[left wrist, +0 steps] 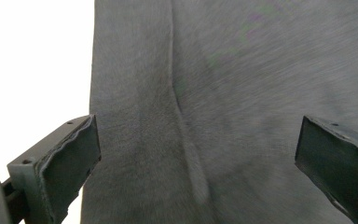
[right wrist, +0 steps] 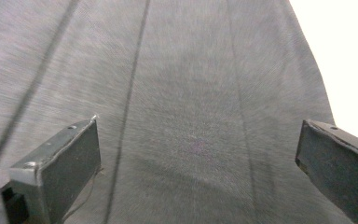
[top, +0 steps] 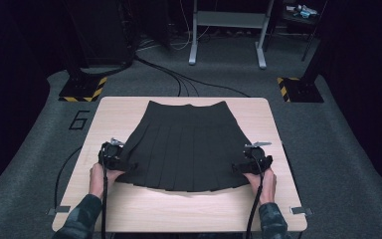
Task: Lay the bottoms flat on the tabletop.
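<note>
skirt [top: 189,147]: black, pleated, lying flat on our table [top: 273,124]
left gripper [top: 113,158]: at its left hem corner; jaws wide apart, holding nothing
right gripper [top: 252,162]: at its right corner; likewise wide, empty

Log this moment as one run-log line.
item: black pleated skirt flat on table | left hand-held gripper: open, at left hem corner | right hand-held gripper: open, at right hem corner | hold: none

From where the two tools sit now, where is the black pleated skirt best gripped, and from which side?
Grip the skirt at its two lower hem corners, each tool coming in from its own outer side. It lies flat, waistband far, the flared hem nearest the person. The left tool and right tool stand open at those corners; the side edges probably offer a free edge to pinch.
</note>
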Demonstrator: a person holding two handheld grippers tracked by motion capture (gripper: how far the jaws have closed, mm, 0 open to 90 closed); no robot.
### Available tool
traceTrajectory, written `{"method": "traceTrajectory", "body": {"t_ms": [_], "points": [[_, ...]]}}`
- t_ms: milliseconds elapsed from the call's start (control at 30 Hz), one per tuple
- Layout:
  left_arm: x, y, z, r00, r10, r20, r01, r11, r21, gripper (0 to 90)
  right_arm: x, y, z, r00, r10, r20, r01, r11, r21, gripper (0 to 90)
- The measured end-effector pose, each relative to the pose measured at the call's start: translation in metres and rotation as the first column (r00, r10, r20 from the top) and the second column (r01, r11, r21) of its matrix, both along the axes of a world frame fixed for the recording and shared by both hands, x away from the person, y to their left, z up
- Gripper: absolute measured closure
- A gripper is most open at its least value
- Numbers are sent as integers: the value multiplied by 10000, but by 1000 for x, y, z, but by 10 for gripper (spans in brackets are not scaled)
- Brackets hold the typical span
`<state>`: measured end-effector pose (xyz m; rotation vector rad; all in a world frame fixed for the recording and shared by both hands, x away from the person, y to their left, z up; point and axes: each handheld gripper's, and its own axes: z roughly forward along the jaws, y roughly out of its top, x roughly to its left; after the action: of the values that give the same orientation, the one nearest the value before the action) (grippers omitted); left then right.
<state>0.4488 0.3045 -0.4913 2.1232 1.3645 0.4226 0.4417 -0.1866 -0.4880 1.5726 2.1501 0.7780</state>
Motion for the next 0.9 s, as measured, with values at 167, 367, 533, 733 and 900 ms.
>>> {"method": "traceTrajectory", "body": {"t_ms": [167, 367, 533, 733, 900], "points": [[-18, 9, 24, 9984, -23, 557, 35, 9998, -217, 0, -16, -4, 19, 9989, -22, 462, 14, 9998, 184, 0], [-44, 27, 40, 9947, 85, 1024, -51, 9994, -338, 0, -40, -19, 34, 9956, -80, 930, 47, 9994, 353, 0], [-68, 45, 37, 9906, 503, 1276, -453, 9981, -417, 0, -61, -35, 35, 9918, -244, 1255, 210, 9994, 283, 0], [-93, 71, 11, 9907, 1058, 851, -1008, 9931, -605, 0, -83, -59, 23, 9900, -569, 1288, 542, 9982, 242, 0], [-108, 84, -15, 9897, 1306, 588, -1280, 9907, -466, 0, -97, -78, 1, 9900, -1015, 976, 1006, 9948, 140, 0]]}}
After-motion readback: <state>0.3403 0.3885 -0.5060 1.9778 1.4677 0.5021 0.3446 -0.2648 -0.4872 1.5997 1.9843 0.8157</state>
